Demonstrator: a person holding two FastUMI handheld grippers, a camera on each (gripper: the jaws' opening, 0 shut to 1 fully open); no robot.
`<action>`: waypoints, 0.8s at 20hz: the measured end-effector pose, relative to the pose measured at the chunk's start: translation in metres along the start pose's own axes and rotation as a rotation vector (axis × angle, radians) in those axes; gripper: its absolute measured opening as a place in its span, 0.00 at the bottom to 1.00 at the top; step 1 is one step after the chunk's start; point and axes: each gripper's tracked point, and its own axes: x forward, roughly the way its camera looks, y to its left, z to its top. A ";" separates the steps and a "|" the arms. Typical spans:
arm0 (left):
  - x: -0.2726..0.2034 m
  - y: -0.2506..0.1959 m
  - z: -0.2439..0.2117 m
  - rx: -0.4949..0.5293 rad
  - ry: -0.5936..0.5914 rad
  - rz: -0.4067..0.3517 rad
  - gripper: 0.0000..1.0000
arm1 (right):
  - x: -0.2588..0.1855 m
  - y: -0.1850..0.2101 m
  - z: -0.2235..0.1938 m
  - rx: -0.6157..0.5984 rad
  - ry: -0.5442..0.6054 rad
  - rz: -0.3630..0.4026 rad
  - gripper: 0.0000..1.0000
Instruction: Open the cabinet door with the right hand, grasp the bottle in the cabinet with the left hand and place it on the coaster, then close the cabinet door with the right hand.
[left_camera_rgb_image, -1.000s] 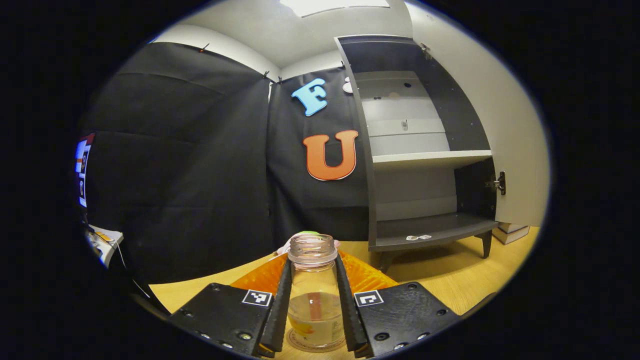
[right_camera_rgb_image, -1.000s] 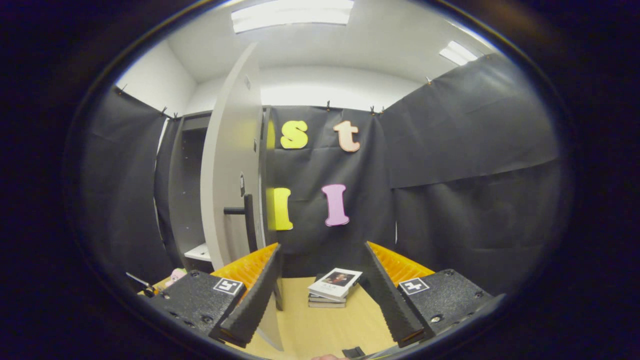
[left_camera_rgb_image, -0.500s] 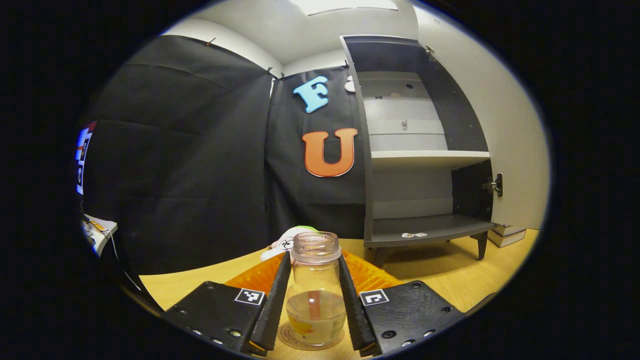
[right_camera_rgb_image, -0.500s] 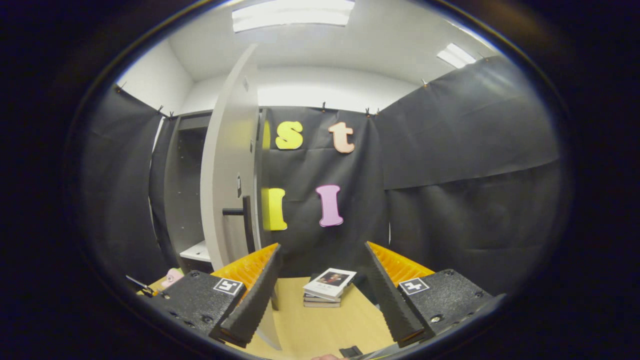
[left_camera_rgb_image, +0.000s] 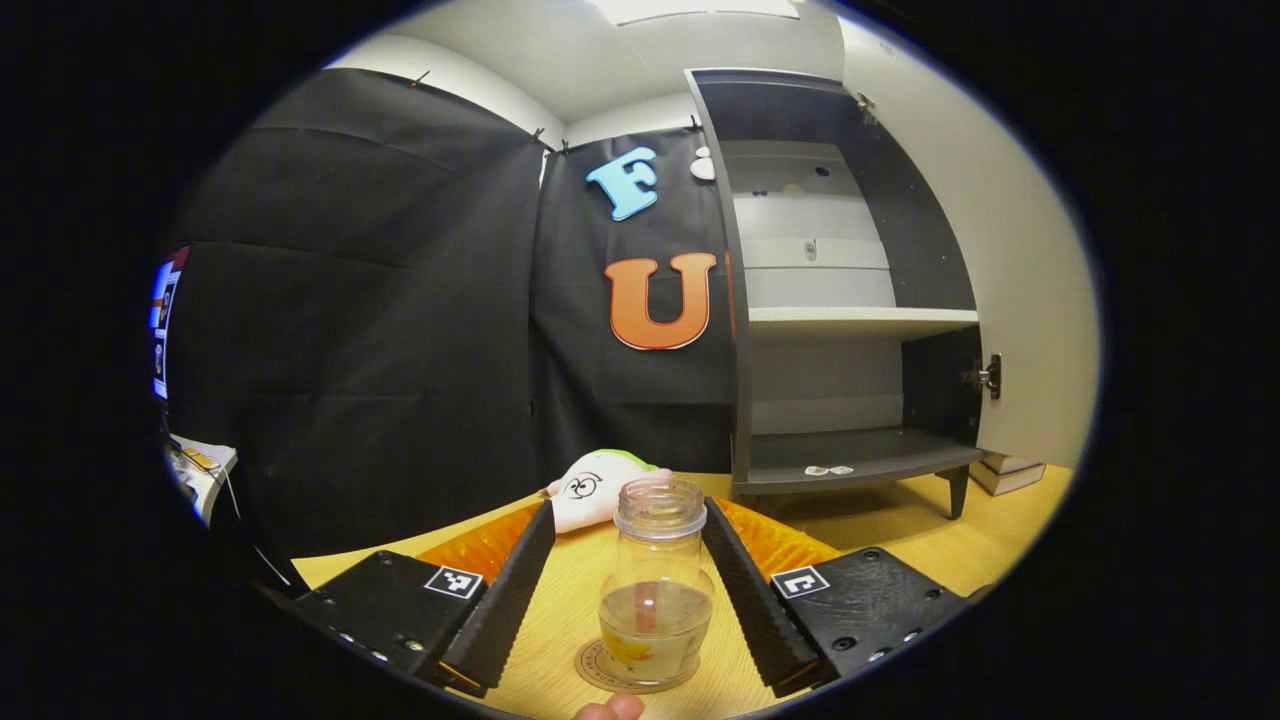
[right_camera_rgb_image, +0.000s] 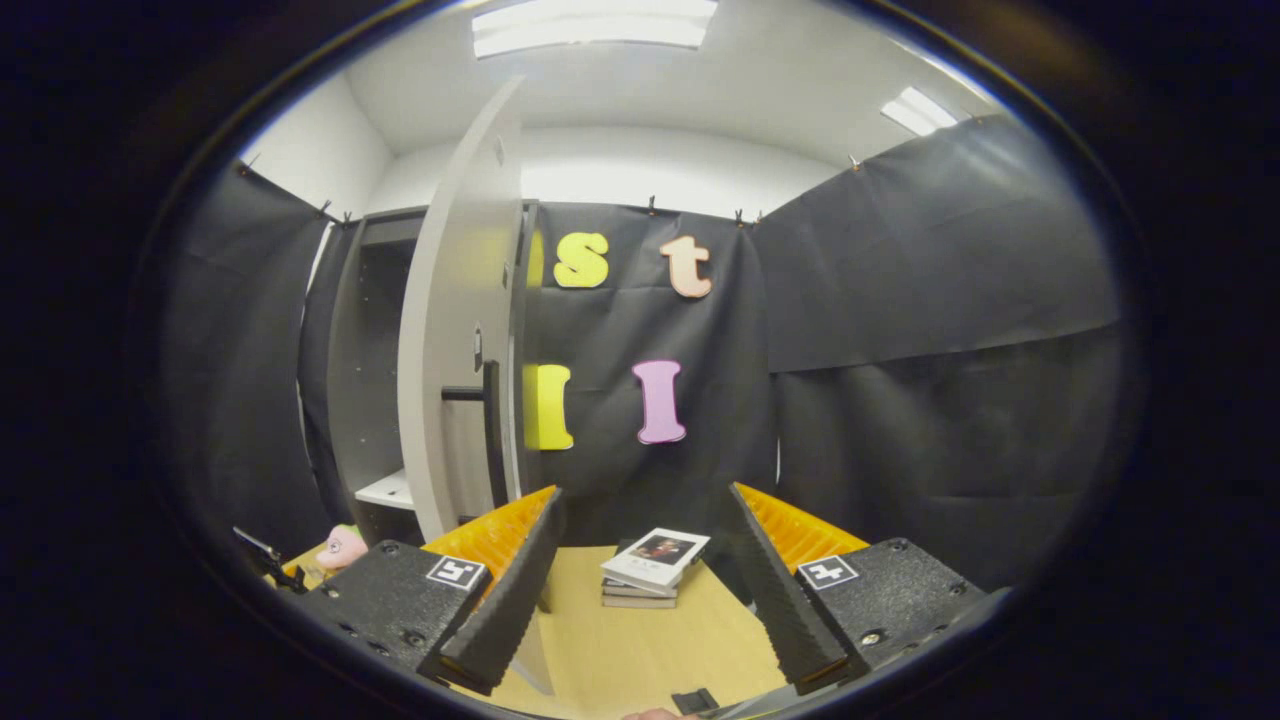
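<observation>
The left claw (left_camera_rgb_image: 628, 590) stands wide, its fingers clear of the bottle (left_camera_rgb_image: 656, 590), which sits upright on the coaster (left_camera_rgb_image: 600, 668) on the table (left_camera_rgb_image: 900, 520), apparently just set down. The right claw (right_camera_rgb_image: 650, 580) is also wide, holding nothing, facing the open cabinet door (right_camera_rgb_image: 455, 330) and its handle (right_camera_rgb_image: 488, 415), likely to close it.

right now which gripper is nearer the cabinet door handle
Right. The right gripper faces the handle just ahead; the left gripper straddles the bottle, away from the door.
</observation>
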 end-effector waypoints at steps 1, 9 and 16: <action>-0.002 -0.001 0.009 -0.001 -0.015 -0.006 0.92 | 0.001 -0.001 -0.003 0.008 0.003 0.004 0.98; -0.026 -0.008 0.085 -0.041 -0.014 -0.042 0.96 | 0.011 0.001 -0.033 0.073 -0.034 0.068 0.98; -0.052 -0.038 0.170 0.014 -0.028 -0.137 0.95 | 0.044 0.014 -0.057 0.120 0.012 0.144 0.98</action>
